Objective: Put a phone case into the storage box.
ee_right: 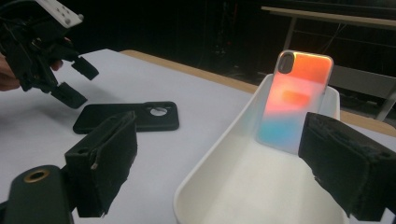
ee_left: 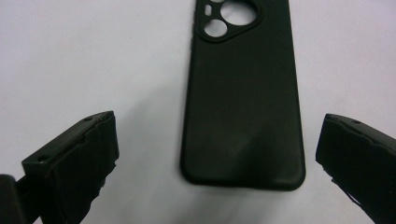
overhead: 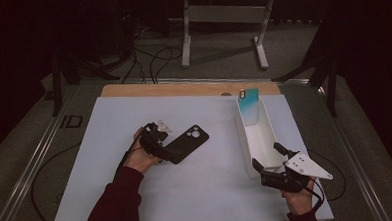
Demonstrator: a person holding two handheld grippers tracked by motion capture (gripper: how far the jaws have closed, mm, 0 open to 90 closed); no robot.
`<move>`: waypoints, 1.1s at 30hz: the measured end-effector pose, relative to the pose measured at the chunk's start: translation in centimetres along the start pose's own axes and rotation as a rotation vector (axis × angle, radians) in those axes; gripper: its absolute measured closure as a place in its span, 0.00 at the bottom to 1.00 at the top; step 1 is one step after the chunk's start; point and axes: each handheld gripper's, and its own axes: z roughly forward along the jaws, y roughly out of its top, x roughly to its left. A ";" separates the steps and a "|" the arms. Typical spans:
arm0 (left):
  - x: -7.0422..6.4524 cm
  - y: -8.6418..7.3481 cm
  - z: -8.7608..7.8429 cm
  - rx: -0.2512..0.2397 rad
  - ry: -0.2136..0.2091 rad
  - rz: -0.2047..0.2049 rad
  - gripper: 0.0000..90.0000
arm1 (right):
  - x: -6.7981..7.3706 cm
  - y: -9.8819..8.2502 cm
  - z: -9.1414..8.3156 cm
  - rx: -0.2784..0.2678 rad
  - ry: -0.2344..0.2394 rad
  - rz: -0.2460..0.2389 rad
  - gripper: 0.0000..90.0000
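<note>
A black phone case [overhead: 189, 142] lies camera-holes up on the white mat [overhead: 137, 193]. My left gripper [overhead: 164, 148] is open at the case's near end; in the left gripper view the case [ee_left: 243, 107] lies between the wide-apart jaws of that gripper [ee_left: 218, 128]. A long white bin [overhead: 260, 137] stands on the right, with an iridescent phone case [overhead: 249, 105] leaning upright against its far wall. My right gripper [overhead: 267, 156] is open at the bin's near end. In the right gripper view the bin [ee_right: 210, 172] and the iridescent case [ee_right: 296, 102] lie ahead of that gripper [ee_right: 224, 154].
The mat covers most of the table, with a wooden strip [overhead: 183, 88] along the far edge. Beyond the table stand a metal frame [overhead: 225, 19] and loose floor cables [overhead: 151, 57]. The right gripper view also takes in the black case [ee_right: 130, 116] and the left gripper [ee_right: 70, 81].
</note>
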 end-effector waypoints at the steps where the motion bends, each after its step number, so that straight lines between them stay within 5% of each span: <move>1: 0.0 0.1 0.2 0.005 -0.003 0.001 0.00 | 0.0 0.0 0.0 -0.001 0.000 0.000 0.13; 13: -1.2 1.2 2.8 0.080 -0.045 0.012 0.00 | 0.0 0.0 -0.1 -0.007 -0.004 0.004 0.13; 23: -1.5 1.6 4.1 0.145 -0.036 -0.003 0.06 | -0.1 0.1 -0.2 -0.010 -0.005 -0.003 0.13; 33: -1.3 1.5 4.3 0.160 -0.051 -0.006 0.09 | -0.1 0.1 -0.2 -0.012 -0.008 0.002 0.13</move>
